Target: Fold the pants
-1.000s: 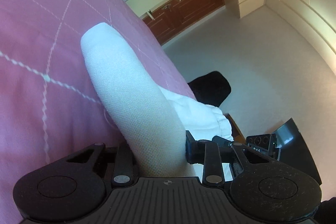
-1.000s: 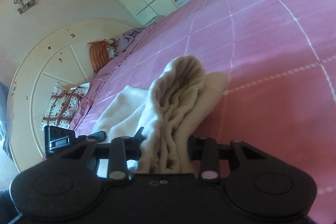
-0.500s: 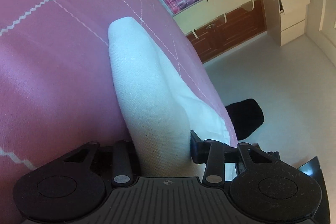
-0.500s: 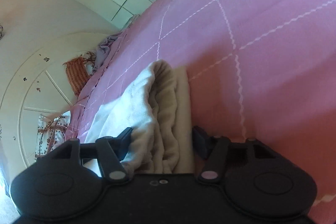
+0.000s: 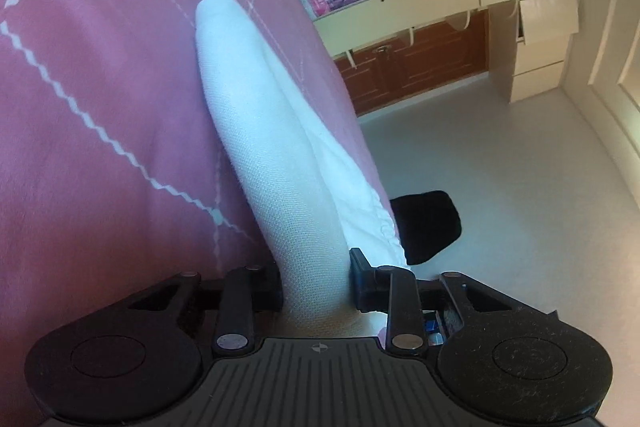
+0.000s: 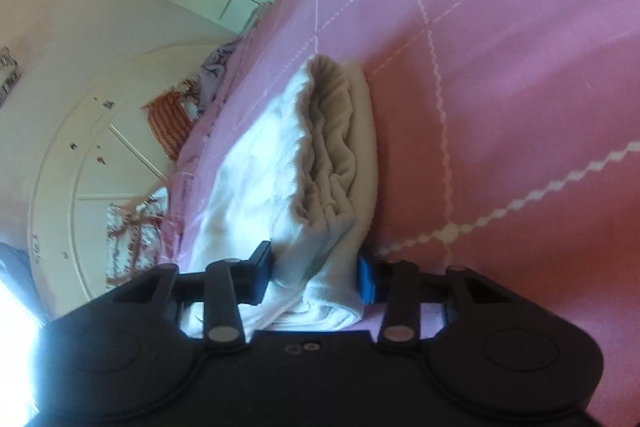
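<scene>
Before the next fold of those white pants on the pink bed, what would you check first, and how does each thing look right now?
1. Cloth between the left hand-held gripper fingers: ok, the white pants sit there as the jaws are closing.
2. Cloth in the right hand-held gripper: ok, the bunched edge sits between the fingers, jaws closing.
3. Pants lying on the pink bedspread: ok.
4. Bare bedspread beside the pants for folding: ok.
5. Layers lined up evenly: not ok, wrinkled at the right end.
6. Far leg ends: cannot tell.
</scene>
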Demonstrator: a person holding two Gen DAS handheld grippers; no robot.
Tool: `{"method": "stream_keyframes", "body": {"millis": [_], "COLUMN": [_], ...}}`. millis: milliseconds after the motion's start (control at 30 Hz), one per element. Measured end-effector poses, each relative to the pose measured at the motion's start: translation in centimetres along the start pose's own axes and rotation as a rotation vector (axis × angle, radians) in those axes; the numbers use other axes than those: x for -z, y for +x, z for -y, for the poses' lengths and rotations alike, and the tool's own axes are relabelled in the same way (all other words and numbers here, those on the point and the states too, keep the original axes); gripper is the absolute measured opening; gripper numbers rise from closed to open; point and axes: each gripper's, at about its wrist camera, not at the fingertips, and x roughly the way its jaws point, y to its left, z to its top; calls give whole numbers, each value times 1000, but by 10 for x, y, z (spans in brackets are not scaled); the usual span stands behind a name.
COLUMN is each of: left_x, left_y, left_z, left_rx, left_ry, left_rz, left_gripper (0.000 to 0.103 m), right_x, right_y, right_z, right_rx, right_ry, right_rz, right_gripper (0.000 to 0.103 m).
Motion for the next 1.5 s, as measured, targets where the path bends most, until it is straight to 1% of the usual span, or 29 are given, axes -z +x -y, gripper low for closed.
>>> {"method": "stream_keyframes", "body": {"millis": [33, 67, 100, 133, 167, 267, 367, 433, 500, 533, 567, 600, 633, 667, 733, 800, 867, 900, 933, 1000, 1033, 1100, 1133, 1200, 1233, 1267, 1333, 1433, 1500], "left_x": [2, 5, 10, 13, 15, 36, 60, 84, 108, 122, 131, 143, 153, 164, 186, 219, 242, 264, 278, 297, 302, 303, 306, 315, 317, 324, 335, 348, 352], "left_y": [0, 3, 5, 4, 2, -11, -29, -47, -77, -87, -97, -110, -120, -129, -153, -173, -179, -187, -193, -197, -195, -190, -188, -188, -187, -189, -192, -191, -189], "left_z": [-2, -6, -11, -11, -9, 2, 17, 30, 51, 61, 75, 84, 97, 109, 126, 149, 170, 179, 190, 204, 208, 218, 223, 229, 231, 232, 232, 232, 238], "left_rx": [6, -42, -104, -95, -99, -163, -233, -282, -377, -426, -476, -516, -537, -565, -596, -650, -694, -707, -712, -724, -719, -733, -725, -726, -735, -735, -730, -740, -748], "left_ry": [-1, 11, 32, 40, 36, 91, 129, 181, 278, 326, 366, 389, 414, 437, 473, 543, 604, 625, 640, 646, 658, 643, 643, 662, 667, 669, 669, 666, 698], "left_rz": [-11, -44, -78, -64, -55, -11, 47, 60, 82, 89, 109, 139, 162, 194, 245, 272, 303, 310, 318, 331, 354, 320, 326, 340, 342, 352, 373, 370, 372], "left_gripper": [31, 31, 31, 31, 31, 35, 41, 41, 41, 43, 51, 57, 66, 70, 72, 79, 92, 93, 95, 99, 103, 103, 103, 103, 103, 103, 103, 103, 103], "right_x": [-1, 0, 1, 3, 6, 14, 30, 49, 72, 83, 96, 111, 125, 141, 171, 198, 225, 240, 253, 279, 292, 309, 317, 323, 328, 333, 338, 343, 347], "right_y": [-4, -6, -6, -3, 5, -5, -22, -35, -53, -61, -73, -85, -98, -110, -132, -151, -165, -172, -175, -183, -187, -192, -197, -193, -191, -191, -193, -190, -187], "right_z": [-6, -11, -12, -8, -2, 12, 17, 13, 2, -3, -11, -21, -32, -43, -64, -83, -103, -112, -121, -132, -137, -144, -147, -157, -161, -163, -165, -166, -169], "right_rx": [-19, -17, 6, 73, 143, 70, 56, 77, 122, 143, 171, 208, 238, 252, 269, 297, 327, 349, 376, 412, 429, 447, 448, 471, 502, 509, 491, 522, 540], "right_ry": [-7, -18, -30, -42, -53, 9, 51, 25, -36, -53, -75, -117, -168, -215, -304, -380, -457, -490, -520, -559, -565, -562, -562, -617, -658, -689, -698, -683, -695], "right_rz": [10, 9, -4, -29, -52, -7, 21, 14, 25, 28, 47, 77, 105, 138, 194, 251, 310, 352, 388, 448, 477, 521, 542, 509, 502, 505, 491, 499, 489], "right_gripper": [40, 40, 41, 45, 45, 46, 46, 46, 47, 52, 56, 65, 81, 86, 87, 89, 93, 98, 102, 102, 102, 102, 103, 103, 103, 103, 103, 103, 103]}}
